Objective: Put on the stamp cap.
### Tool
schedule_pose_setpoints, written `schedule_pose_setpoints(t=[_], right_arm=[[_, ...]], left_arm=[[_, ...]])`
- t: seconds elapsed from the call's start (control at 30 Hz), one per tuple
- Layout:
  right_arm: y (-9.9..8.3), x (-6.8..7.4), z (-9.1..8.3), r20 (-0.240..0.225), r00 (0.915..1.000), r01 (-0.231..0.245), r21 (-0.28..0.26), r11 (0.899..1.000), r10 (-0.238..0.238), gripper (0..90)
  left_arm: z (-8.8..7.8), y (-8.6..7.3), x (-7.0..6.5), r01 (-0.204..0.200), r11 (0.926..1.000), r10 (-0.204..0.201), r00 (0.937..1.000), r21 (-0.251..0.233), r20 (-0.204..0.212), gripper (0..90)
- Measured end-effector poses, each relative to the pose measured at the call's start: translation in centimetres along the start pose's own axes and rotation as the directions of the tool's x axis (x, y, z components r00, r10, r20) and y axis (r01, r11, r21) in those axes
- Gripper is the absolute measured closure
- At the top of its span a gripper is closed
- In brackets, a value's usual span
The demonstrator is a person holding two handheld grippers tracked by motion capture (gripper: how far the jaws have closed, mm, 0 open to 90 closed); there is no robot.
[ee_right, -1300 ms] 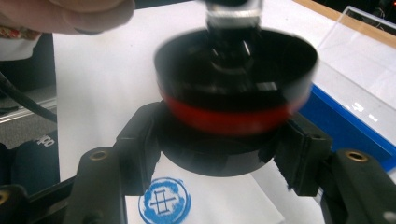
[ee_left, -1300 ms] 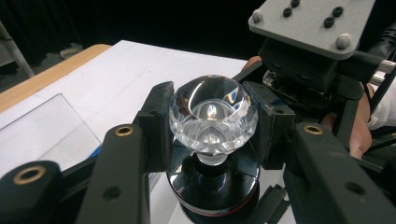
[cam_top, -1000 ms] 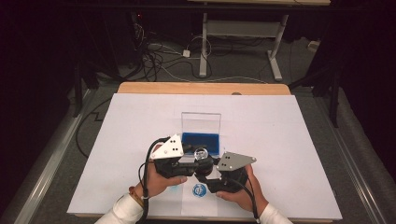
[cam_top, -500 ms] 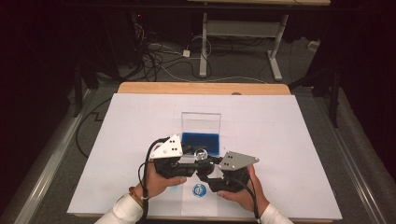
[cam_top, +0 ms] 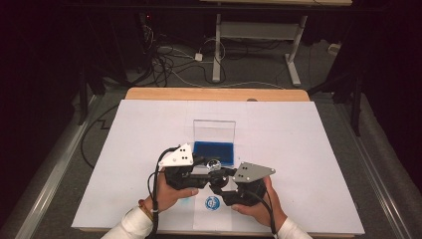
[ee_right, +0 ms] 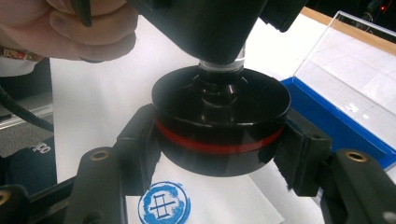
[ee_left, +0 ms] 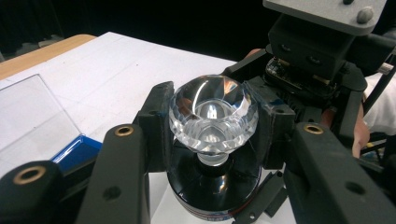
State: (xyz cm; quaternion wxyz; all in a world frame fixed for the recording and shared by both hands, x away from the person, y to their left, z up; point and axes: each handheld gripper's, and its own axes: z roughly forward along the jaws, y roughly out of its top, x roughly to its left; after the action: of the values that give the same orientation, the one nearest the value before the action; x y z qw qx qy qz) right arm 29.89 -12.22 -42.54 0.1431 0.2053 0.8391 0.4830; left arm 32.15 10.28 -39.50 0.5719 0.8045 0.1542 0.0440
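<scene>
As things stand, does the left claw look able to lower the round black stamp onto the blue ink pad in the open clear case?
Probably not yet: the right claw grips the stamp's black base, tying it to the left claw.

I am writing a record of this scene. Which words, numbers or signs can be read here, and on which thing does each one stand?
No words or numbers can be read.
Round blue stamp mark on the white paper: a ring around a crossed figure, a sign and not letters.
Black stamp, held by the left gripper and the right gripper: a plain red band, no text.
Blue ink pad: no readable label.
</scene>
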Motion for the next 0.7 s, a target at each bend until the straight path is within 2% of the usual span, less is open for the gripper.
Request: schedule_pose_setpoints(t=[0.1, 0.23, 0.7], right_arm=[[0.0, 0.0, 0.0, 0.003, 1.0, 0.003, 0.007, 1.0, -0.003, 38.8], [0.1, 0.2, -0.1, 0.007, 0.9999, 0.011, 0.013, 1.0, -0.011, 38.9], [0.3, 0.4, -0.4, -0.011, 0.9999, -0.005, 0.007, 1.0, 0.005, 38.8]], left_arm=[[0.1, -0.1, 0.0, 0.002, 1.0, -0.002, 1.0, -0.001, 0.006, 54.2], [0.1, -0.2, -0.3, -0.016, 0.9999, 0.016, 0.9999, -0.003, 0.002, 54.2], [0.1, 0.0, -1.1, -0.055, 0.9984, 0.055, 0.9985, -0.016, -0.005, 54.2]])
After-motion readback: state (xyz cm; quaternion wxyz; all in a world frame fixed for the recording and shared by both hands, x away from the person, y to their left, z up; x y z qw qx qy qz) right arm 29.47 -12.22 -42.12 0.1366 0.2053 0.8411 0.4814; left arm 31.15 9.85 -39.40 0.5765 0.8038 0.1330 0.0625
